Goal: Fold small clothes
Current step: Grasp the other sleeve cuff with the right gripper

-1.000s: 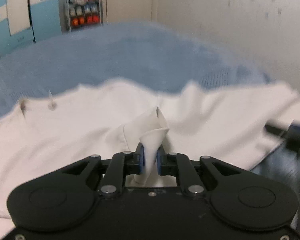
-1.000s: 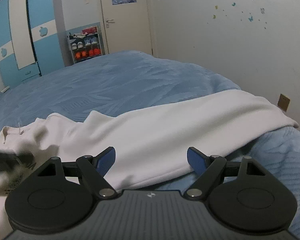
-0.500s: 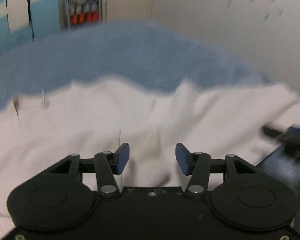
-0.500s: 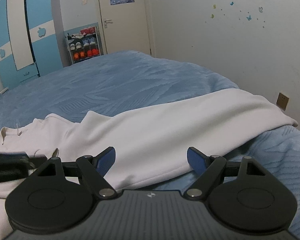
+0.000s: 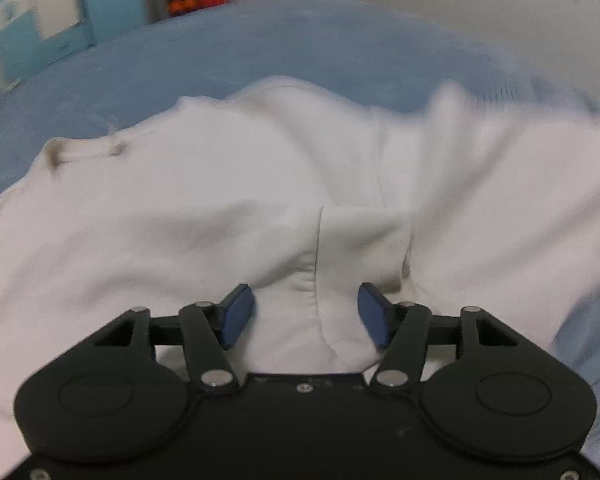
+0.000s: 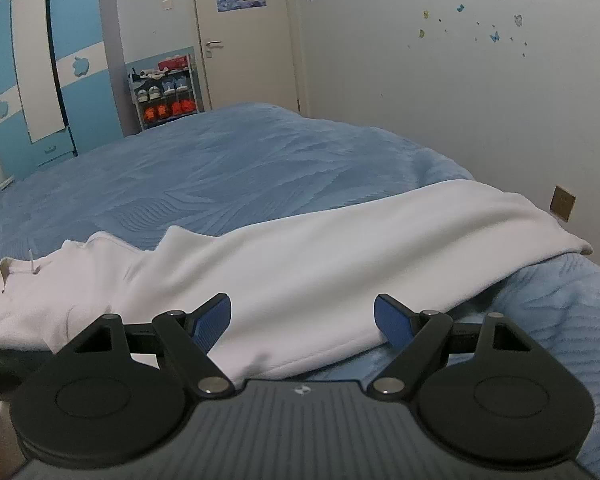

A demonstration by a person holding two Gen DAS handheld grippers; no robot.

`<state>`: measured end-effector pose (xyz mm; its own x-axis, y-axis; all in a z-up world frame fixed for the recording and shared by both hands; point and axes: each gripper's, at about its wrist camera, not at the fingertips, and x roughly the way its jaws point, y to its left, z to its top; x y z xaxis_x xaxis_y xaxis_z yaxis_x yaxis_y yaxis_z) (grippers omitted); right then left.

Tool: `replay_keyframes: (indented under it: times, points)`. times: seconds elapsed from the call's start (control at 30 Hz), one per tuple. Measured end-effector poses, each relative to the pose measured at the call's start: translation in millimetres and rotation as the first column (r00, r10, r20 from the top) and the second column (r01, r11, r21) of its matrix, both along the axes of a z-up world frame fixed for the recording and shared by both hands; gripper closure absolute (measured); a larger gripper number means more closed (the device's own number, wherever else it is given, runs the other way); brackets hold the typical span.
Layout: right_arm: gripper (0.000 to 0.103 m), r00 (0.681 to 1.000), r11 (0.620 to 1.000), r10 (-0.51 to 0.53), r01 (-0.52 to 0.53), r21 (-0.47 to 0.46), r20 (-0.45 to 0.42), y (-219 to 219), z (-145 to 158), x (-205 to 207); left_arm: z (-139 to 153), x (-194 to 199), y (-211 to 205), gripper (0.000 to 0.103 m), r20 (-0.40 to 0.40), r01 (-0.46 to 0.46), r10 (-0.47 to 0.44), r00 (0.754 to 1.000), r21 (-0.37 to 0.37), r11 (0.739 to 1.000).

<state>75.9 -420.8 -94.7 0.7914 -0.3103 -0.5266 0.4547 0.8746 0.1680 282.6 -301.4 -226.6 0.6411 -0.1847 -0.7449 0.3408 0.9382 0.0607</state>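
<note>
Closest to my left camera, the left gripper (image 5: 306, 316) has its jaws opening; a bunched ridge of white cloth with a seam down it lies between the blue pads (image 5: 236, 314), but neither pad presses on it, so I read it as let go, not held; the view is smeared, so I cannot vouch for finer detail. Over on my other camera, the right gripper (image 6: 302, 322) hangs with its jaws wide, empty, just above the near hem of the same garment.

That garment is a white sweatshirt (image 6: 320, 264), spread across the blue bed (image 6: 228, 168); its collar (image 5: 84, 151) sits toward the left of both views, and a long part runs out to the right as far as the bed's edge. Just beyond the left jaws, a flap of it (image 5: 360, 236) lies over the body; I take that to be a sleeve or side brought inward, though I cannot say which.

My judgement: one early fold at most is down; the long right part lies unfolded and the whole piece is wide and loose, so most of the folding is left; no finished stack is in sight.

Farther off stand a shoe rack (image 6: 166, 88), a door (image 6: 244, 36) and blue wardrobes (image 6: 32, 80).
</note>
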Motion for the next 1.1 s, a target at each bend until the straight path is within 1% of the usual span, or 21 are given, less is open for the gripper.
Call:
replay_keyframes:
  times: [0.03, 0.1, 0.13, 0.2, 0.23, 0.3, 0.37, 0.4, 0.43, 0.47, 0.5, 0.53, 0.6, 0.63, 0.67, 0.7, 0.73, 0.8, 0.9, 0.97, 1.1]
  points:
    - [0.008, 1.0, 1.0, -0.001, 0.0, 0.008, 0.007, -3, 2, -1, 2, -4, -2, 0.041, 0.033, 0.03, -0.031, 0.999, 0.028, 0.999]
    - [0.008, 1.0, 1.0, -0.001, 0.001, -0.008, 0.025, -14, 12, -6, 14, -5, -6, 0.041, 0.027, 0.06, -0.062, 0.998, 0.076, 0.995]
    - [0.008, 0.998, 0.999, -0.033, 0.035, -0.037, 0.05, -25, 21, -14, 23, -4, -5, 0.041, 0.014, 0.055, -0.056, 0.998, 0.075, 0.996]
    - [0.005, 0.987, 0.99, -0.13, 0.135, -0.049, 0.098, -52, 34, -35, 43, -12, 3, 0.041, 0.012, 0.053, -0.053, 0.999, 0.022, 0.998]
    - [0.0, 0.978, 0.983, -0.18, 0.183, -0.015, 0.107, -71, 36, -46, 53, -15, 10, 0.041, 0.02, 0.058, -0.058, 0.998, -0.009, 0.998]
    - [0.0, 0.959, 0.963, -0.259, 0.246, 0.114, 0.115, -113, 30, -64, 64, -23, 19, 0.041, 0.038, 0.064, -0.064, 0.997, -0.014, 0.998]
    - [0.0, 0.925, 0.893, -0.367, 0.321, 0.316, 0.096, -162, 8, -77, 70, -30, 26, 0.041, 0.06, 0.075, -0.076, 0.995, 0.021, 0.997]
    - [0.0, 0.91, 0.852, -0.407, 0.346, 0.392, 0.083, -178, -2, -80, 70, -42, 29, 0.041, 0.072, 0.079, -0.081, 0.994, 0.038, 0.996]
    - [0.0, 0.883, 0.783, -0.465, 0.374, 0.498, 0.069, -197, -17, -85, 72, -44, 33, 0.041, 0.08, 0.08, -0.084, 0.993, 0.052, 0.995]
    - [0.0, 0.865, 0.737, -0.497, 0.377, 0.561, 0.073, -208, -27, -88, 71, -43, 39, 0.041, 0.082, 0.074, -0.08, 0.993, 0.065, 0.995]
    - [0.0, 0.848, 0.703, -0.523, 0.378, 0.603, 0.078, -216, -34, -90, 71, -43, 44, 0.041, 0.08, 0.067, -0.073, 0.994, 0.076, 0.995]
    - [0.0, 0.836, 0.686, -0.544, 0.387, 0.616, 0.08, -222, -38, -88, 73, -44, 51, 0.041, 0.074, 0.06, -0.066, 0.995, 0.085, 0.995]
    - [0.0, 0.825, 0.67, -0.562, 0.414, 0.616, 0.058, -234, -41, -77, 71, -40, 63, 0.041, 0.065, 0.036, -0.043, 0.997, 0.101, 0.994]
    - [0.007, 0.818, 0.653, -0.574, 0.422, 0.629, 0.047, -242, -44, -72, 70, -37, 70, 0.041, 0.058, 0.015, -0.021, 0.998, 0.107, 0.994]
    - [0.033, 0.811, 0.634, -0.583, 0.42, 0.649, 0.044, -248, -47, -68, 69, -36, 76, 0.041, 0.049, -0.002, -0.003, 0.999, 0.107, 0.994]
    - [0.054, 0.808, 0.62, -0.589, 0.424, 0.66, 0.034, -254, -51, -63, 70, -38, 82, 0.041, 0.043, -0.016, 0.012, 0.999, 0.106, 0.994]
    - [0.081, 0.808, 0.613, -0.589, 0.431, 0.662, 0.02, -256, -52, -61, 70, -37, 90, 0.041, 0.036, -0.033, 0.029, 0.999, 0.101, 0.994]
    - [0.088, 0.807, 0.634, -0.587, 0.41, 0.655, 0.063, -252, -50, -65, 71, -38, 99, 0.041, 0.035, -0.049, 0.046, 0.998, 0.104, 0.993]
    - [0.089, 0.823, 0.741, -0.543, 0.374, 0.558, 0.169, -228, -26, -67, 77, -41, 115, 0.041, 0.058, -0.076, 0.069, 0.996, 0.127, 0.989]
    - [0.089, 0.845, 0.813, -0.487, 0.348, 0.466, 0.22, -209, -3, -59, 84, -41, 130, 0.041, 0.075, -0.098, 0.088, 0.993, 0.139, 0.985]
    - [0.089, 0.905, 0.914, -0.322, 0.22, 0.341, 0.28, -161, 32, -32, 97, -35, 163, 0.041, 0.095, -0.177, 0.166, 0.981, 0.112, 0.978]
